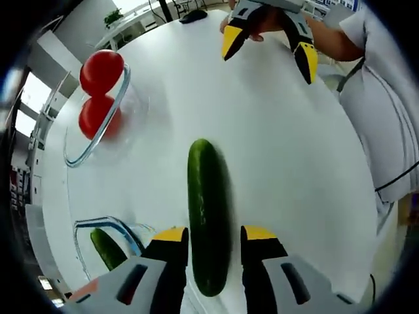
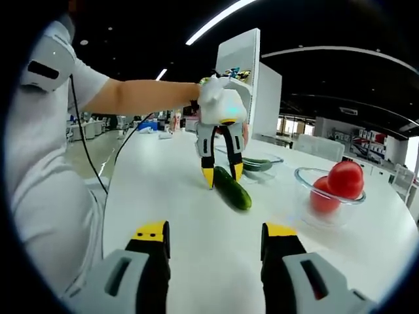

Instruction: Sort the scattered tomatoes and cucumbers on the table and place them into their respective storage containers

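Observation:
A long dark green cucumber lies flat on the white table. My left gripper straddles its near end, jaws open, with a thin gap on the right side. In the right gripper view the left gripper points down over the cucumber. My right gripper hovers open and empty above the table; from the left gripper view the right gripper hangs at the far side. Two red tomatoes sit in a glass bowl. Another cucumber lies in a glass container.
The glass bowl with tomatoes stands right of the cucumber; the cucumber container sits behind it. A person's arm and white sleeve border the table. A dark object rests at the far edge.

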### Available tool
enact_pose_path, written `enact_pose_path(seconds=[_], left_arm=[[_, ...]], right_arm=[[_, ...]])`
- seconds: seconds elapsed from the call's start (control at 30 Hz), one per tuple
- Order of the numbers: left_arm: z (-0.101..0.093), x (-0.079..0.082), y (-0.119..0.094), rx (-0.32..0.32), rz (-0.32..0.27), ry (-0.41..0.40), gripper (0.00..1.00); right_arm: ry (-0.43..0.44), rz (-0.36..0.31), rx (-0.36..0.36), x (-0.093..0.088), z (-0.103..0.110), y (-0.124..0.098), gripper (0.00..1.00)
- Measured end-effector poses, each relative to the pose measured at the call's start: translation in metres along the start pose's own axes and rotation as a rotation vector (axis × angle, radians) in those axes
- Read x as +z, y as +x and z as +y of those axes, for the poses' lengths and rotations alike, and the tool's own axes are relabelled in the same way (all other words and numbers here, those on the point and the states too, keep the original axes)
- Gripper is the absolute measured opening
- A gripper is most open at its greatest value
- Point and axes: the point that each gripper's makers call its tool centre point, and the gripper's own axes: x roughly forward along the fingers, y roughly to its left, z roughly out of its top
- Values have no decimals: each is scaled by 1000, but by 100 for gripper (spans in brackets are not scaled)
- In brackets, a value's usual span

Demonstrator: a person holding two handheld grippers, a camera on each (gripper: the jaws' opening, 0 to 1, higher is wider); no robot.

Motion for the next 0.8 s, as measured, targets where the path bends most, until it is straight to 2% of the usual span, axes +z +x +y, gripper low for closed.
enact_pose_path(seconds=[0.4,0.43,0.47,0.5,0.67,0.73,0.77,0.8], left_arm=[[-4,3,-1,-20,-17,-8,27],[-2,3,-1,-15,-16,-9,24],[6,1,-1,32,-5,14,23],[0,3,0,-7,-11,2,22],[1,1,-5,-6,-5,14,22],[-10,9,-5,-9,-9,12,22],[0,2,-3,-31,-23,1,22],[3,1,-4,-17,-16,6,22]], right_arm=[[-15,24,-5,0,2,-2,54],[-15,23,-6,1,2,-2,54],[-16,21,-8,2,2,-3,54],[-15,17,-8,2,2,-4,54],[-24,33,-22,2,-1,-9,54],[-24,30,-26,4,-3,-12,54],[-22,24,-32,5,-6,-14,54],[-21,23,-34,6,-6,-14,54]])
